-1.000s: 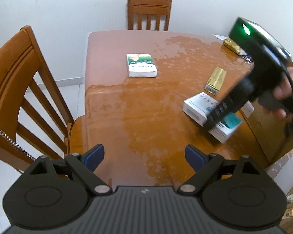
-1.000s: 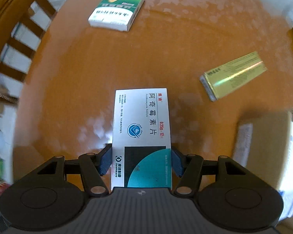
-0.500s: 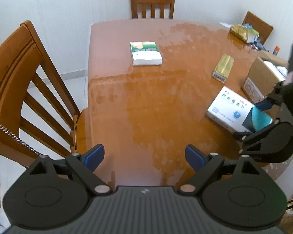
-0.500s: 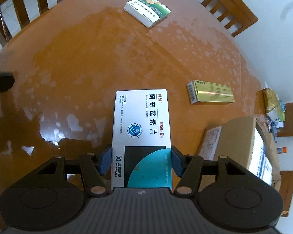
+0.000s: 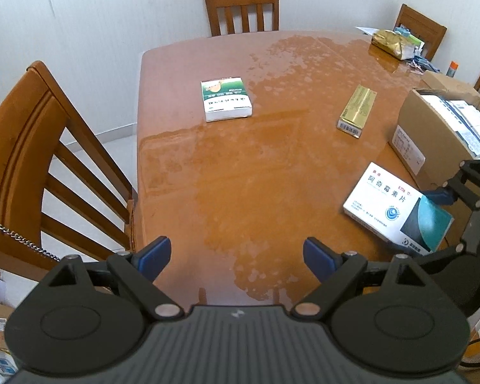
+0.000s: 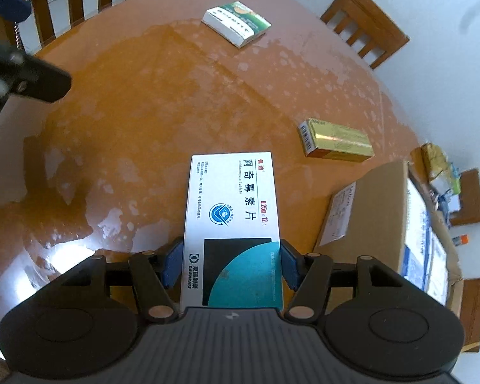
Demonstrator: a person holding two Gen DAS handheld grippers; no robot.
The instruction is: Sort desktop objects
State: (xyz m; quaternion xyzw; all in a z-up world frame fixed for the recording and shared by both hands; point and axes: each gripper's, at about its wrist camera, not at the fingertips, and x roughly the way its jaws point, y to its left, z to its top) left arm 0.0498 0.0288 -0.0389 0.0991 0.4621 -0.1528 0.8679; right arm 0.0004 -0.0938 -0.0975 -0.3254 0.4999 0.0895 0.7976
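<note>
left wrist view: i'm seeing my right gripper [image 5: 444, 220] carrying the white and teal box [image 5: 396, 208], now off the table [image 5: 224, 176] and closer to the cardboard box [image 5: 432, 134] than a second ago, likely for dropping in. my left gripper [image 5: 236, 256] is hanging with jaws wide apart, holding nothing.

right wrist view: my right gripper [image 6: 228, 262] is clamping the white and teal box [image 6: 233, 211] by its long sides; the green box [image 6: 236, 22] and gold box [image 6: 336, 144] are lying on the table.

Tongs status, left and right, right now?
Left tongs: open, holding nothing, above the table.
Right tongs: closed on the white and teal medicine box.
</note>
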